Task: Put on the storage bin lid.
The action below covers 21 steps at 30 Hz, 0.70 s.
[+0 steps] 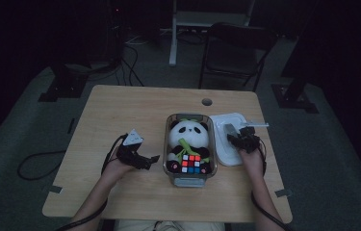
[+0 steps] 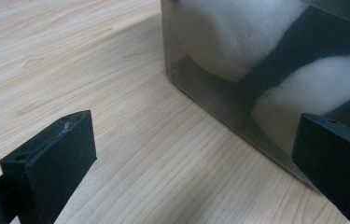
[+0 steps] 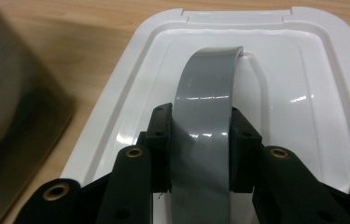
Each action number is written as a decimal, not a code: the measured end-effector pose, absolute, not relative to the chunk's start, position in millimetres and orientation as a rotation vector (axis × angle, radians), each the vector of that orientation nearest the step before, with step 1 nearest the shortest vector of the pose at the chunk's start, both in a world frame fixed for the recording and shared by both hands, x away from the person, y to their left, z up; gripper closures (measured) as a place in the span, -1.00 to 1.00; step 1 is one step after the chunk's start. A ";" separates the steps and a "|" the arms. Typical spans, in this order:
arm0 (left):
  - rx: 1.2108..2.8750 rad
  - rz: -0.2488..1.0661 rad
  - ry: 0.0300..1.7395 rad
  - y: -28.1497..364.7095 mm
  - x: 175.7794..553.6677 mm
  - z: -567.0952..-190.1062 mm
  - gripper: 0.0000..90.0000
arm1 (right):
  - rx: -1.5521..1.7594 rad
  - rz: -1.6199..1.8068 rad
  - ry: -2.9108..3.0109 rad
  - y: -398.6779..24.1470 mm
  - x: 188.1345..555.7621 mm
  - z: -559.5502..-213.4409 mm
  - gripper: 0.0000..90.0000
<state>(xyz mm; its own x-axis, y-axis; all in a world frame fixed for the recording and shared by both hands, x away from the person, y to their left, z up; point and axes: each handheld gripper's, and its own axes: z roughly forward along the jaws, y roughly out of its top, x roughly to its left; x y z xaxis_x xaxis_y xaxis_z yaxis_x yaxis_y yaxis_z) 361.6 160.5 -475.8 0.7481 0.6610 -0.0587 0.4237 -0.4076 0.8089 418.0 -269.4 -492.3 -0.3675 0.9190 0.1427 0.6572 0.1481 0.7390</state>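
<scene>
Right gripper (image 3: 200,154) clamped on lid handle (image 3: 205,93), left gripper (image 2: 196,154) fingers apart beside bin (image 2: 219,98).

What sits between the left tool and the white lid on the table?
In the high view, the clear plastic box holding a panda plush toy and colourful puzzle cube lies between the left tool and the white plastic lid.

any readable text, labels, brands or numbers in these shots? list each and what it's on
None readable in any view.
White lid and its grey handle: plain, no print visible.
Clear container, panda plush, colour cube: no lettering visible.
Grey plate on the left tool: faint marks, too small to read.
</scene>
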 end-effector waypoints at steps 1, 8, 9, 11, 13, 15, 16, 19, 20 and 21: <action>2.062 0.339 0.814 159.5 362.0 -476.3 -0.99 | 1.511 1.062 2.093 -271.6 414.6 -492.5 0.50; 2.083 0.329 0.804 151.5 364.8 -481.5 -0.99 | 1.533 1.057 2.095 -285.6 398.5 -505.4 0.50; 2.089 0.329 0.798 150.3 364.9 -482.0 -0.99 | 1.535 1.048 2.103 -286.1 397.9 -507.5 0.49; 2.095 0.324 0.784 148.3 364.8 -482.6 -0.99 | 1.531 1.066 2.088 -287.3 396.8 -508.9 0.20; 2.099 0.318 0.770 146.6 364.2 -483.0 -0.99 | 1.532 1.059 2.069 -287.2 397.9 -506.9 0.00; 2.101 0.310 0.758 144.9 363.0 -483.1 -0.99 | 1.529 1.042 2.058 -285.2 399.5 -505.9 -0.04; 2.105 0.309 0.752 143.9 362.1 -483.1 -0.99 | 1.530 1.019 2.061 -283.6 400.8 -506.1 -0.06; 2.107 0.298 0.730 141.0 359.8 -482.7 -0.99 | 1.517 0.979 2.081 -279.4 402.7 -507.1 0.19; 2.113 0.298 0.728 140.2 359.5 -482.5 -0.99 | 1.516 0.952 2.085 -278.3 403.1 -507.3 0.44; 2.112 0.296 0.725 139.7 359.4 -482.4 -0.99 | 1.518 0.948 2.083 -277.8 403.0 -506.6 0.48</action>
<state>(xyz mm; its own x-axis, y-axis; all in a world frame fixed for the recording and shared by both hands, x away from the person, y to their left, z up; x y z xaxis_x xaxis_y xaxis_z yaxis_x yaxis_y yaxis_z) 359.4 139.7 -482.4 0.8029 0.5941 -0.0494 0.3902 -0.4610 0.7970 403.0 -277.8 -506.6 -0.3355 0.9391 0.0751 0.6734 0.1833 0.7162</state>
